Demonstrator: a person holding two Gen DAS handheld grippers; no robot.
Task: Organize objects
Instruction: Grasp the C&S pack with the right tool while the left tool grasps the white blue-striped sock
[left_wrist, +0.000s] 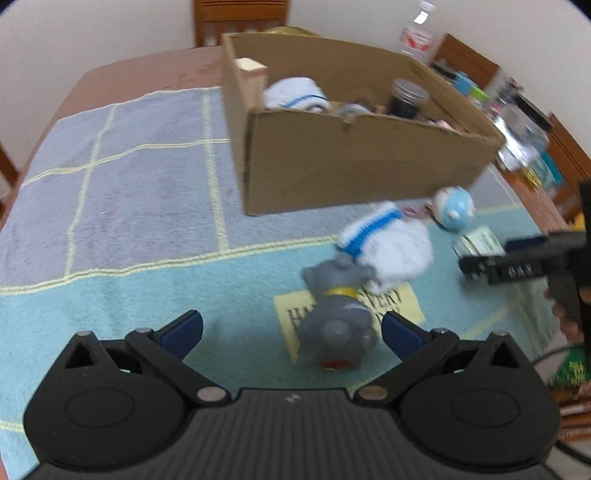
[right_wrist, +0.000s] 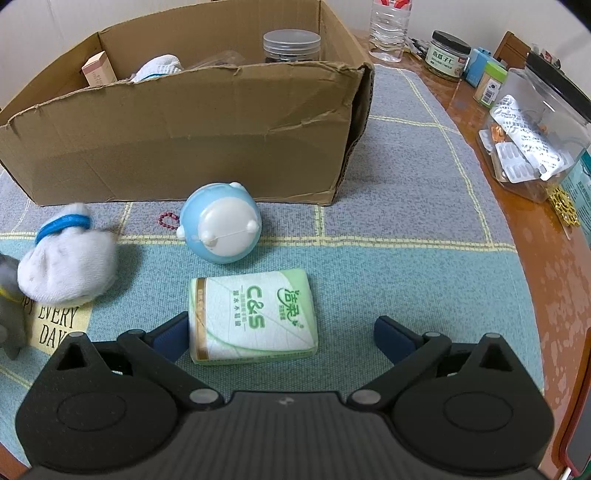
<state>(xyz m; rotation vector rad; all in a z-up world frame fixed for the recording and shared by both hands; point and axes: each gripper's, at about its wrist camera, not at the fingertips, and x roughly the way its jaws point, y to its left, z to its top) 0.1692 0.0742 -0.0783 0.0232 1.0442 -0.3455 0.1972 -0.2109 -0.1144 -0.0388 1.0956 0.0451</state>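
Note:
A grey toy animal with a yellow collar (left_wrist: 338, 321) lies on a yellow card (left_wrist: 402, 301), right in front of my open left gripper (left_wrist: 291, 330), nearer its right finger. Behind it sits a rolled white sock with blue stripes (left_wrist: 388, 247) (right_wrist: 68, 264) and a round blue-and-white toy (left_wrist: 453, 207) (right_wrist: 221, 227). The open cardboard box (left_wrist: 354, 166) (right_wrist: 184, 129) holds another sock, a dark jar and a small carton. A green tissue pack (right_wrist: 253, 317) lies just ahead of my open right gripper (right_wrist: 282, 338), beside its left finger. The right gripper also shows in the left wrist view (left_wrist: 502, 267).
A blue and teal checked cloth (left_wrist: 122, 177) (right_wrist: 402, 243) covers the wooden table (right_wrist: 554, 288). Along the right edge stand a water bottle (right_wrist: 389, 27), a lidded jar (right_wrist: 447, 55), small boxes and a clear tub of pill blisters (right_wrist: 535, 129). Wooden chairs (left_wrist: 240, 18) stand behind.

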